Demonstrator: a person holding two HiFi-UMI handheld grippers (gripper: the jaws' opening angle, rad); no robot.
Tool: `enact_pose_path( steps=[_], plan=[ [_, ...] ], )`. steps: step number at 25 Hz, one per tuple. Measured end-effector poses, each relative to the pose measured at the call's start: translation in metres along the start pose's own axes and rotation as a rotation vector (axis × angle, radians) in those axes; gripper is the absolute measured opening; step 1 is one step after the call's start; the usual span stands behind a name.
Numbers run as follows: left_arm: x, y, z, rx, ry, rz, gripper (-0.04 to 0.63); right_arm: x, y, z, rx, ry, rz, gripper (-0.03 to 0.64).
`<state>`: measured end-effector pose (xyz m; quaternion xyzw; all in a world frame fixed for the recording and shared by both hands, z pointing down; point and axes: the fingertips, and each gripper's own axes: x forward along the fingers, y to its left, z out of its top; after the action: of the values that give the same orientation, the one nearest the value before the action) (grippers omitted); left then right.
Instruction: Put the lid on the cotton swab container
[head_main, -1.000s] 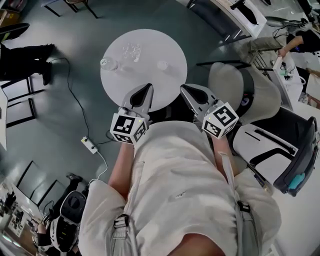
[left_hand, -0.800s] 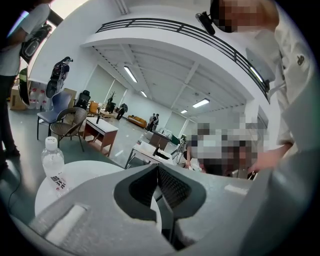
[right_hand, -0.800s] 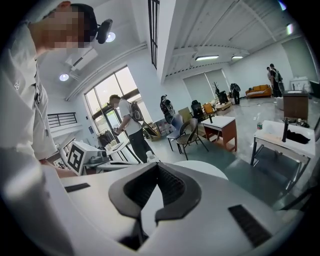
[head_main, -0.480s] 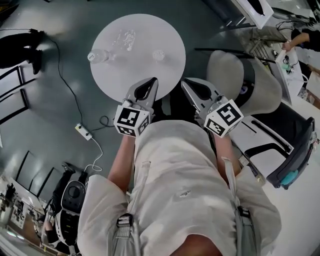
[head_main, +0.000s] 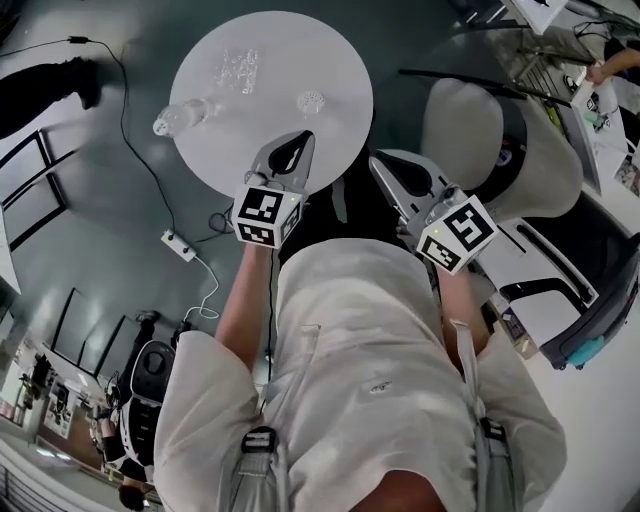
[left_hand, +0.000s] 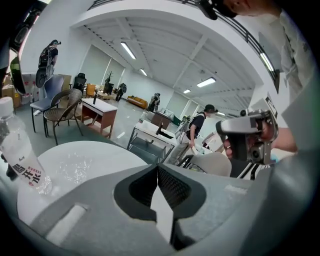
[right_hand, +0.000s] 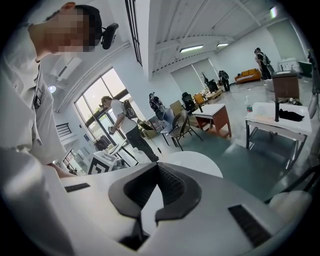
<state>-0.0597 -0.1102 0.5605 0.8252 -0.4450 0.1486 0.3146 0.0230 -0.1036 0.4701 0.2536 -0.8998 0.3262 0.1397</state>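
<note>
Edging forward, both my grippers are nearing the round worktop (head_main: 340, 60). On it, from the left, a water bottle (head_main: 180, 115), a clear plastic piece (head_main: 238, 68) and the cotton swab container (head_main: 311, 101) are sitting. The container is showing its round top, with open room around it, just ahead of my left gripper (head_main: 303, 138). My right gripper (head_main: 380, 162) is hanging off the rim. Both pairs of jaws are pressing together, empty. Only the left gripper view is showing the bottle's label (left_hand: 25, 172).

- The container (head_main: 311, 100) is small, round and pale, and its top looks speckled from above. It stands upright on the white round surface (head_main: 345, 55), a little right of the middle.
- It stands alone, well apart from a glinting clear piece (head_main: 238, 68) lying flat farther left. That piece is too small to tell whether it is the lid.
</note>
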Motion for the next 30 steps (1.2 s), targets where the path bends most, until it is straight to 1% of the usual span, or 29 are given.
enact_pose_path(
  steps=[7, 10, 14, 21, 25, 30],
  plan=[
    [0.031, 0.013, -0.027, -0.04, 0.089, 0.058, 0.011, 0.003, -0.031, 0.002, 0.035, 0.009, 0.012, 0.008],
    [0.04, 0.015, -0.035, -0.052, 0.11, 0.07, 0.011, 0.004, -0.04, 0.002, 0.048, 0.009, 0.023, 0.008],
    [0.052, 0.017, -0.042, -0.057, 0.127, 0.086, 0.011, 0.004, -0.049, -0.004, 0.066, 0.024, 0.033, 0.008],
    [0.063, 0.024, -0.049, -0.09, 0.136, 0.123, 0.011, 0.0, -0.06, -0.008, 0.078, 0.036, 0.046, 0.008],
    [0.067, 0.031, -0.046, -0.11, 0.13, 0.137, 0.011, 0.003, -0.063, -0.008, 0.071, 0.045, 0.056, 0.008],
    [0.073, 0.038, -0.042, -0.115, 0.131, 0.147, 0.011, 0.01, -0.064, -0.01, 0.067, 0.06, 0.073, 0.008]
  ],
)
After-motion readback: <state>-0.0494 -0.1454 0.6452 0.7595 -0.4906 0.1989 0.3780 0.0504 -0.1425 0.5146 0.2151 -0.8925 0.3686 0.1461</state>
